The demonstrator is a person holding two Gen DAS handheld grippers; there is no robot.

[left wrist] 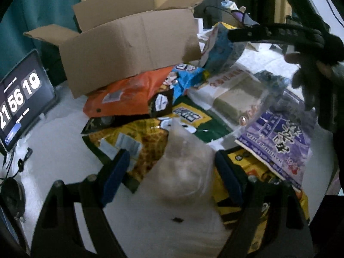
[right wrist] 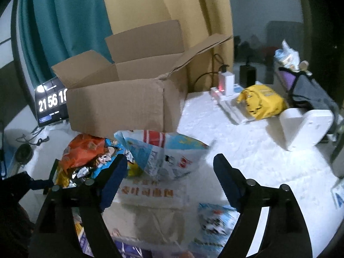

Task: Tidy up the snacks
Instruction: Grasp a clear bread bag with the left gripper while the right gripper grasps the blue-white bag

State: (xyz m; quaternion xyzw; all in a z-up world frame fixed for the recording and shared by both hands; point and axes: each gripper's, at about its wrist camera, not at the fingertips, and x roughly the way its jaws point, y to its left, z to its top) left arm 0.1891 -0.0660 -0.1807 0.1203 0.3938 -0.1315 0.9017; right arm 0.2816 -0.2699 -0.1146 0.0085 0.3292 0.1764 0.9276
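Left gripper (left wrist: pixel 172 169) is sitting with jaws spread wide around a clear bag of pale round snacks (left wrist: pixel 182 163), lower centre of the left wrist view; pads not touching it. Judging it light, soft, slippery film, contents crushable: pinch the gathered top, not the bulge. Right gripper (right wrist: pixel 169 176) is hanging open and empty over a blue-and-white packet (right wrist: pixel 165 150), mid-frame. Remaining snack bags are lying piled in front of the open cardboard box (right wrist: pixel 116 107), upper centre. Orange bag (left wrist: pixel 124 94) is lying just below the box.

Snack bags (left wrist: pixel 137 94) heaped before open box (left wrist: pixel 129 49); tablet (left wrist: pixel 19 99) left of box.
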